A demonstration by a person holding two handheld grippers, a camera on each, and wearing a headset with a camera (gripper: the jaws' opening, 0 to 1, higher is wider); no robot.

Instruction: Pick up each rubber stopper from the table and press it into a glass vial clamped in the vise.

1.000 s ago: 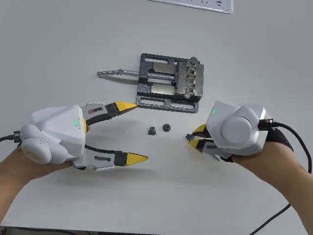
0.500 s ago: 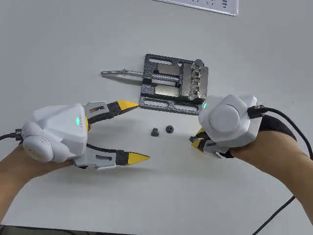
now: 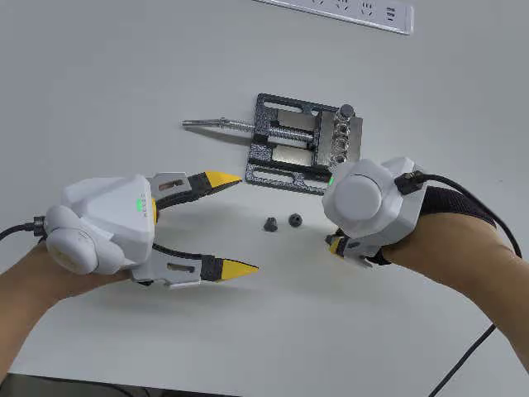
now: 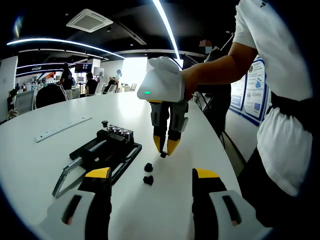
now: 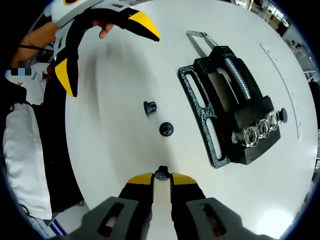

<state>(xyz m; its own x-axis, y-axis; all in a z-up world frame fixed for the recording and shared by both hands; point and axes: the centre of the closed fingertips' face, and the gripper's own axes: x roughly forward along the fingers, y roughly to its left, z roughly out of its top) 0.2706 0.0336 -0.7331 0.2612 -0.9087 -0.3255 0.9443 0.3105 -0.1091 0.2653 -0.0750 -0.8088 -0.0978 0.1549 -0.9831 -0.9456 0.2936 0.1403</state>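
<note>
In the right gripper view the right gripper [image 5: 161,178] rises from the bottom centre, its yellow-tipped jaws pressed together on a small dark rubber stopper [image 5: 161,173] pinched at the very tips, over the white table [image 5: 115,160]. Whether the stopper touches the table cannot be told. Just above it in that frame lie two loose stoppers [image 5: 166,129], close to each other but apart, the farther one toward the upper left. Right of them the black vise [image 5: 220,90] runs diagonally across the frame, its screw handle reaching toward the top centre. At its lower right end a row of glass vials [image 5: 252,131] stands clamped between the vise jaws: three show open mouths, and the capped vial [image 5: 281,115] at the end nearest the right edge carries a dark stopper. In the head view the vise sits at upper centre and the right gripper's white body lies just below and right of it, hiding most of its own jaws. The left gripper [image 3: 238,223] fills the left of that frame with its jaws spread wide and nothing between them, tips pointing right, short of the loose stoppers. In the left gripper view the right gripper hangs tips-down at the centre, the loose stoppers just below it. A white power strip [image 3: 364,10] lies along the top edge of the head view, and a black cable [image 3: 471,360] runs from the right gripper toward the lower right corner.
</note>
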